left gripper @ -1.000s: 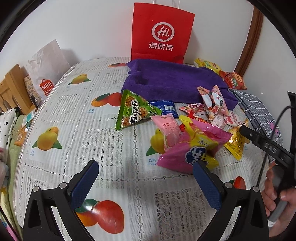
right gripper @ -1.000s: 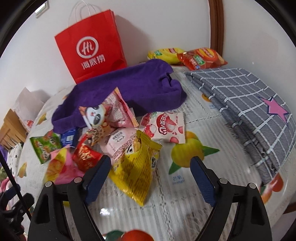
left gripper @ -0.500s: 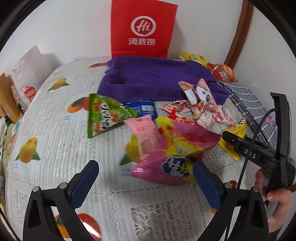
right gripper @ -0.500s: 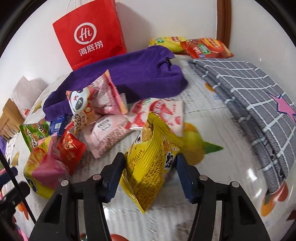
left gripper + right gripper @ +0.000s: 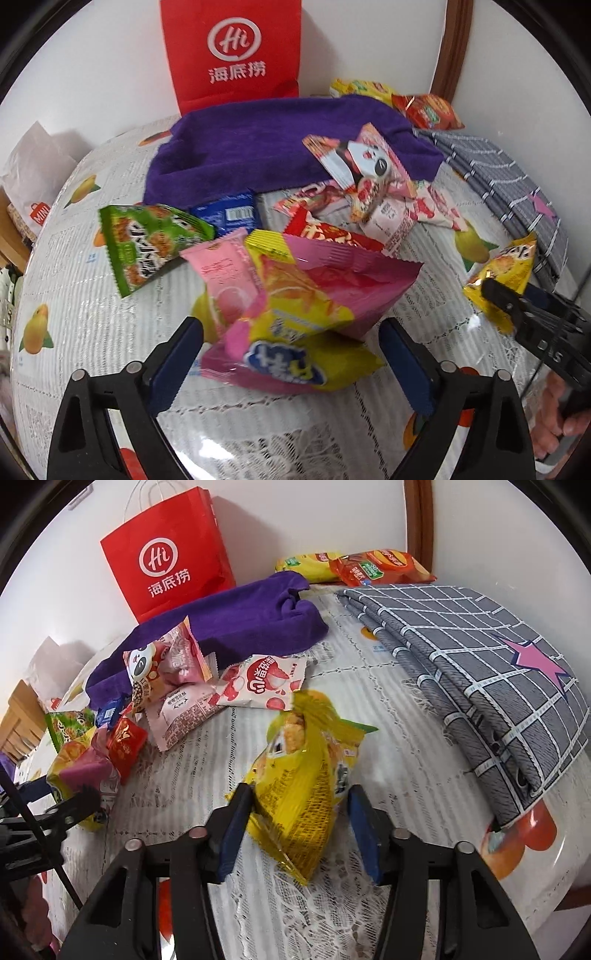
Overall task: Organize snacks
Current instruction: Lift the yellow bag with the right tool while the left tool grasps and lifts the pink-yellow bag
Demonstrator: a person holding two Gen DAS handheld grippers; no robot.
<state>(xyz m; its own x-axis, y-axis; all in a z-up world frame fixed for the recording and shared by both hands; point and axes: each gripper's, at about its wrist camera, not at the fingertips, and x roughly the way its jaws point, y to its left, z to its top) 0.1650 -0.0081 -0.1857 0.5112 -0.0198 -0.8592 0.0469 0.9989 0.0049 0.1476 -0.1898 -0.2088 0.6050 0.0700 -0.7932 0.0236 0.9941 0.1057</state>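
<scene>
Currently right tool (image 5: pixel 295 825) closing on the yellow snack bag (image 5: pixel 303 775) mid-tabletop (image 5: pixel 388 709); left tool (image 5: pixel 291 363) closing around the pink-yellow chip bag (image 5: pixel 306 295), pads clear. Both light, crinkly, slippery, crushable; pinch seams.

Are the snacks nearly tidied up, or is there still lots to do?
Still lots. Nothing looks sorted yet: the green packet, blue packet, panda packet and others lie jumbled beside the purple towel. The right tool is closing on the yellow bag, its pads against the sides. The left tool is closing around the pink-and-yellow bag, not yet touching.
</scene>
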